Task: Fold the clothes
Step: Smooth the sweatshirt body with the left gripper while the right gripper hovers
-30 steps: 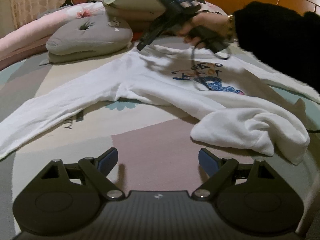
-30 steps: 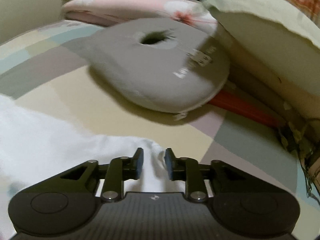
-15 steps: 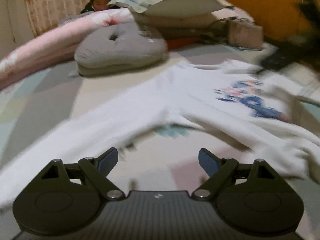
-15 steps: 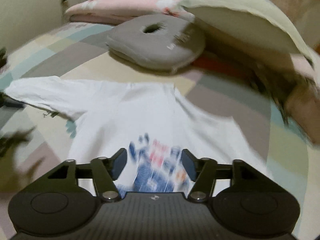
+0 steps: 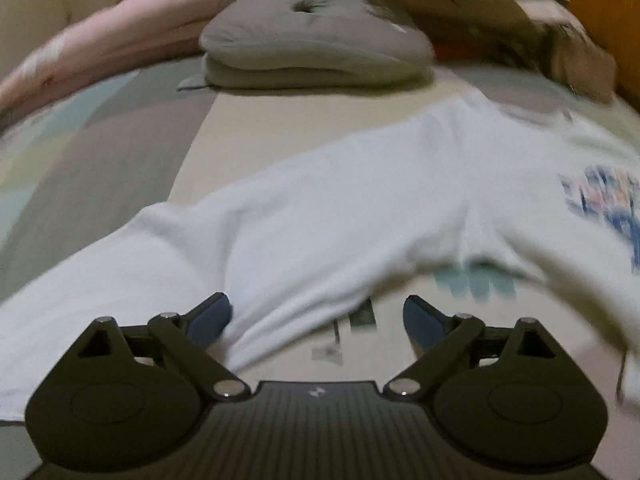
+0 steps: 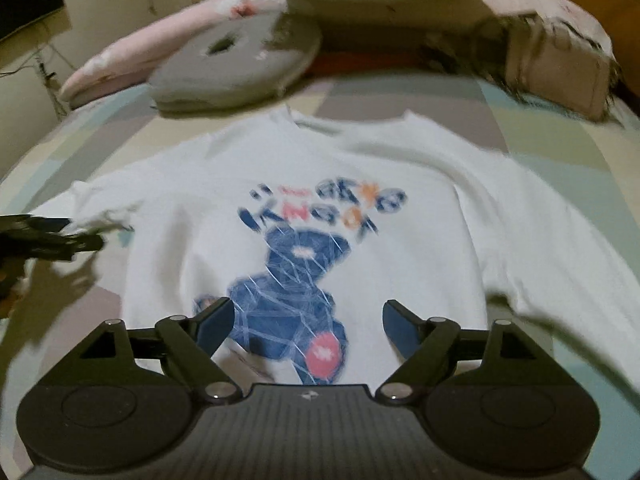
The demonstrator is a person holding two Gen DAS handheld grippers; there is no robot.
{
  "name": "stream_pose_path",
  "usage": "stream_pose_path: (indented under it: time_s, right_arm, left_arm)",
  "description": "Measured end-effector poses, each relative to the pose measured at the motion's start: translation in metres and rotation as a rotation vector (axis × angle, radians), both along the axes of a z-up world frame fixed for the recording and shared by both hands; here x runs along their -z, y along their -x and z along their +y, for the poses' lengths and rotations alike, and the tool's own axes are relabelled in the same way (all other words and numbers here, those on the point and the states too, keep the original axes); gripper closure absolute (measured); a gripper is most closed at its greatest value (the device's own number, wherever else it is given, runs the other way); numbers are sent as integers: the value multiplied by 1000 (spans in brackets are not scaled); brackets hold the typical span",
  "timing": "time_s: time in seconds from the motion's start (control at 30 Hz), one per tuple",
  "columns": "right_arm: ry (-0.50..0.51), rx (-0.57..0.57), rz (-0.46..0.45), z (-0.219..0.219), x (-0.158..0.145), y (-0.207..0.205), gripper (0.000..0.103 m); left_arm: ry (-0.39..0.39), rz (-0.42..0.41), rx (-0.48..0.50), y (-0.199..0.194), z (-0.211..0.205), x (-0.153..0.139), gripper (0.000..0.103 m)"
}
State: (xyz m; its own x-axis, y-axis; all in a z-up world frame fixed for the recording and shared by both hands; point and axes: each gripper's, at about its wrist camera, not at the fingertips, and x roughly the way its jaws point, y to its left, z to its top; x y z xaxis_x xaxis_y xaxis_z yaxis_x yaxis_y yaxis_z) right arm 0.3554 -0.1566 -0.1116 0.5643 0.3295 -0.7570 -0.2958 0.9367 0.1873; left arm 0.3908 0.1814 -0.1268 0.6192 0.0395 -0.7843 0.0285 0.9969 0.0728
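Since a moment ago the left gripper (image 5: 318, 316) has closed in on the white sweatshirt (image 5: 340, 216) spread on the patchwork bedspread (image 5: 120, 152); its jaws gape wide and empty over the outstretched sleeve's lower edge. From the right wrist, the right gripper (image 6: 308, 320), also wide open and holding nothing, hovers over the garment (image 6: 400, 240), which lies flat, front up, its blurred blue bear print (image 6: 296, 288) facing the camera below a grey cushion (image 6: 236, 68).

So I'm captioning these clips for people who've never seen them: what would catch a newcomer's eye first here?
The white sweatshirt spread flat on the patchwork bedspread, its blue bear print facing up at the centre of the right wrist view. Behind its collar lies a grey cushion with a dimple, by the pillows. In the left wrist view, the open left gripper hovers over one sleeve.
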Motion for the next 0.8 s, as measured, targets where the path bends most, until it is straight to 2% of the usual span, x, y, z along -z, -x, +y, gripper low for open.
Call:
stream_pose_path:
  time_s: [0.07, 0.17, 0.2, 0.27, 0.37, 0.5, 0.6, 0.7, 0.8]
  right_arm:
    - [-15, 13, 24, -5, 7, 2, 14]
    - [-33, 18, 25, -8, 9, 9, 9]
    - [-34, 22, 26, -7, 9, 10, 8]
    - [-30, 28, 27, -4, 10, 9, 6]
    - [-13, 36, 26, 1, 10, 9, 4]
    - [1, 26, 21, 3, 11, 9, 3]
    - [-13, 20, 17, 1, 13, 9, 1]
    - [-35, 23, 12, -1, 15, 10, 0]
    - [-41, 19, 5, -2, 15, 11, 0]
  left_arm:
    - [6, 43, 3, -3, 0, -12, 10]
    - [-13, -45, 55, -21, -9, -42, 10]
    - [10, -71, 78, -31, -15, -50, 10]
    - [95, -101, 133, -57, -29, -61, 10]
    - [273, -85, 162, -105, -45, -56, 10]
    - [460, -1, 107, -147, -46, -27, 10]
    - [545, 94, 62, -146, -35, 2, 12]
    - [550, 67, 114, -117, -32, 7, 11]
    - [468, 107, 156, -101, -38, -4, 11]
